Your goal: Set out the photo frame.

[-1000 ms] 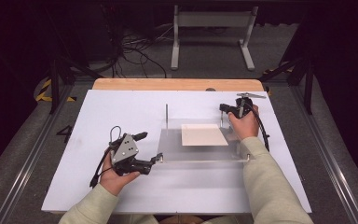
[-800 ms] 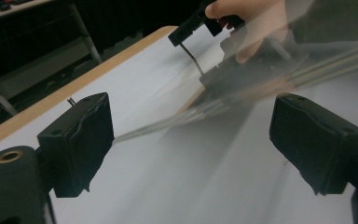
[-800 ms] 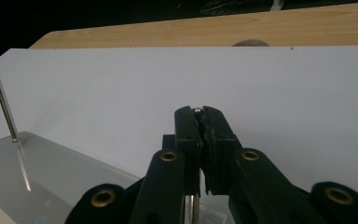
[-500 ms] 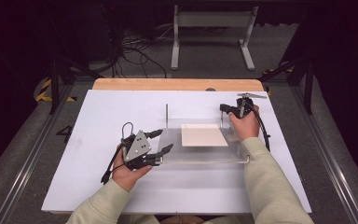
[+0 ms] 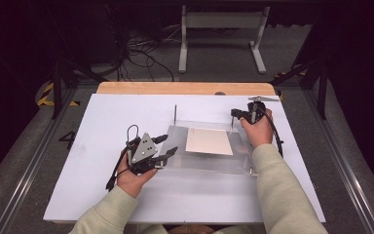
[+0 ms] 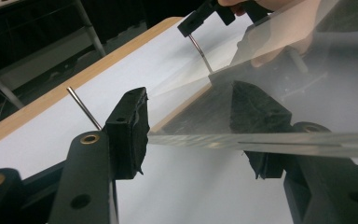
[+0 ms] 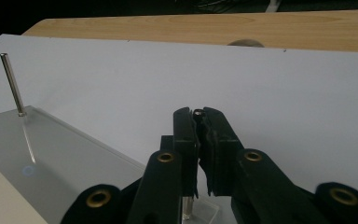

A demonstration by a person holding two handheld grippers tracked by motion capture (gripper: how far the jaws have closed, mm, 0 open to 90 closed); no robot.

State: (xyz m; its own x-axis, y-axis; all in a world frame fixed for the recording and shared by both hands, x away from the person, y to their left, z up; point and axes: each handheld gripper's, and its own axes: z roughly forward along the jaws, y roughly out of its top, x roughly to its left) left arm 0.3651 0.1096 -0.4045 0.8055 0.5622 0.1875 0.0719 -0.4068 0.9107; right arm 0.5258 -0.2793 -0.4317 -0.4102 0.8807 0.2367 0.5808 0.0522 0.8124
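My left gripper (image 5: 168,146) has just been closing around the clear plate's (image 5: 209,163) near-left edge on the white table (image 5: 102,122); my right gripper (image 5: 232,113) clamps its far-right pin (image 7: 198,112)

In the left gripper view the clear acrylic plate (image 6: 279,107) is cut off at the right edge of the frame, and its glare blurs the hand behind it at upper right. At lower centre of the right gripper view, the closed jaws hide most of the metal pin (image 7: 197,112), with just its tip showing between them. Whether the left gripper (image 5: 168,146) presses the plate's edge cannot be told.
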